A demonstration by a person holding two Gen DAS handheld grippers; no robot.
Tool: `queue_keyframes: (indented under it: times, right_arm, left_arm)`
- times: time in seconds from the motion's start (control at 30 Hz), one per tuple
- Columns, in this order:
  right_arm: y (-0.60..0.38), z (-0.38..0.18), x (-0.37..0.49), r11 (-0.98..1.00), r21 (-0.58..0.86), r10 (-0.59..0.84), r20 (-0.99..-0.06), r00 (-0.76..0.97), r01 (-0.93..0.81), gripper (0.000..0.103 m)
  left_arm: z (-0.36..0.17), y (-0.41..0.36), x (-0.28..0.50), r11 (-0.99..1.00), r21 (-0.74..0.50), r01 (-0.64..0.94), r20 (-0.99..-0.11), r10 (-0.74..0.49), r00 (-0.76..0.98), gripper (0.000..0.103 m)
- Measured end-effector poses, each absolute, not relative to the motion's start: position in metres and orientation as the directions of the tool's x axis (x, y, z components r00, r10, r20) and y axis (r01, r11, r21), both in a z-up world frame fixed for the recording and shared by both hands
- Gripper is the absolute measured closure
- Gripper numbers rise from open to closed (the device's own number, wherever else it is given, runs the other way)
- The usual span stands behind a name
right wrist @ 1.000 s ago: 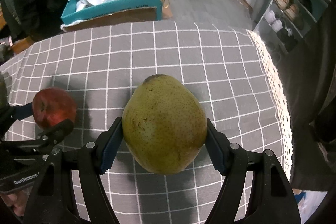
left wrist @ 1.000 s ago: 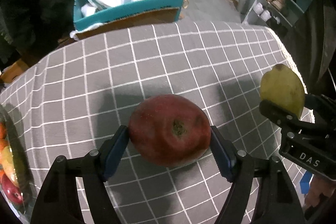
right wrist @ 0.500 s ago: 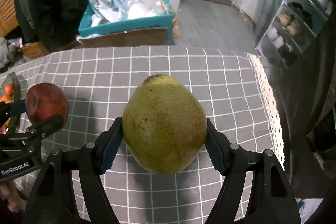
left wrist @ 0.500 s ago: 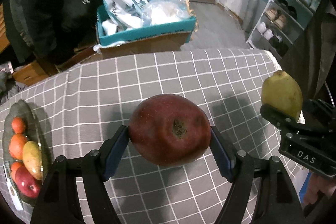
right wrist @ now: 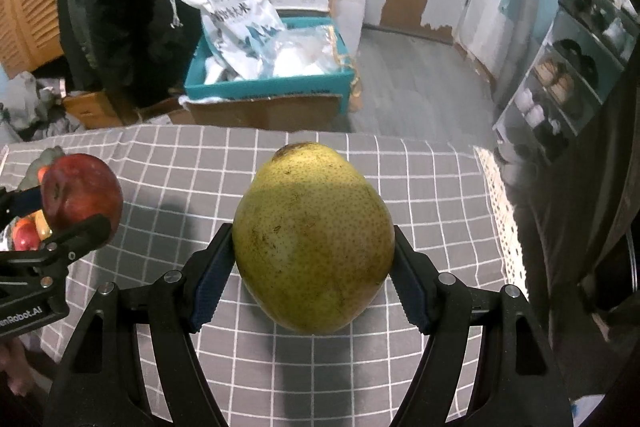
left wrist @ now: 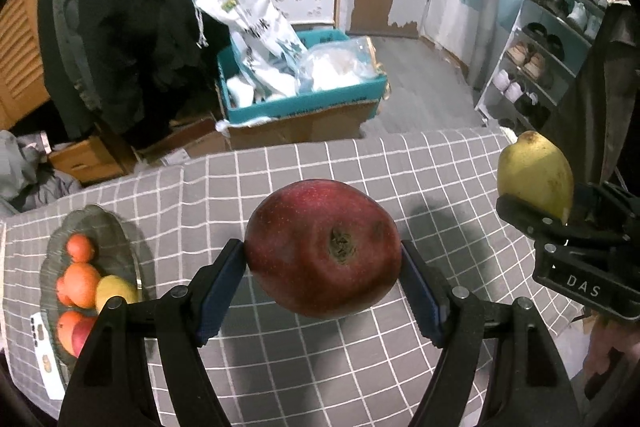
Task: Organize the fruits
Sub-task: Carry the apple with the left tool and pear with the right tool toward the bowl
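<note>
- Left wrist view: left gripper [left wrist: 323, 281] has its jaws clamped on the red apple [left wrist: 323, 247], aloft over the checked tablecloth [left wrist: 424, 163] (blue pads pressing both sides).
- Right gripper [right wrist: 311, 277] pinches the green pear [right wrist: 314, 239] likewise, above the cloth.

Dark red apple [left wrist: 322, 249], yellow-green speckled pear [right wrist: 314, 239], grey white-checked tablecloth [left wrist: 360, 167].
</note>
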State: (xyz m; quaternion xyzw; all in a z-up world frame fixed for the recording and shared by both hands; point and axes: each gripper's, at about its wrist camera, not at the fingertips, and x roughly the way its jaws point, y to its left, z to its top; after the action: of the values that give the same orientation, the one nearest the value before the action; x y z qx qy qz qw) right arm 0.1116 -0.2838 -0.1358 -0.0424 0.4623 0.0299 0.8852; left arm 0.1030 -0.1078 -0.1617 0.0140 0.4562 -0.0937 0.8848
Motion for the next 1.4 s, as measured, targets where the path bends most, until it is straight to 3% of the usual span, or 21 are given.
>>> queue_keyframes:
  times: [0.9, 1.4]
  right_arm:
    - [-0.205, -0.080, 0.101, 0.968, -0.050, 0.127, -0.749, 0.650, -0.247, 0.029]
    - [-0.145, -0.077, 0.112, 0.941, -0.020, 0.211, -0.746, 0.631, -0.337, 0.029]
  left_arm:
    - [-0.105, -0.029, 0.069, 0.996, -0.046, 0.075, -0.727, -0.086, 0.682, 0.025]
    - [-0.105, 0.032, 0.061, 0.997, -0.069, -0.027, -0.719, -0.031, 0.695, 0.025]
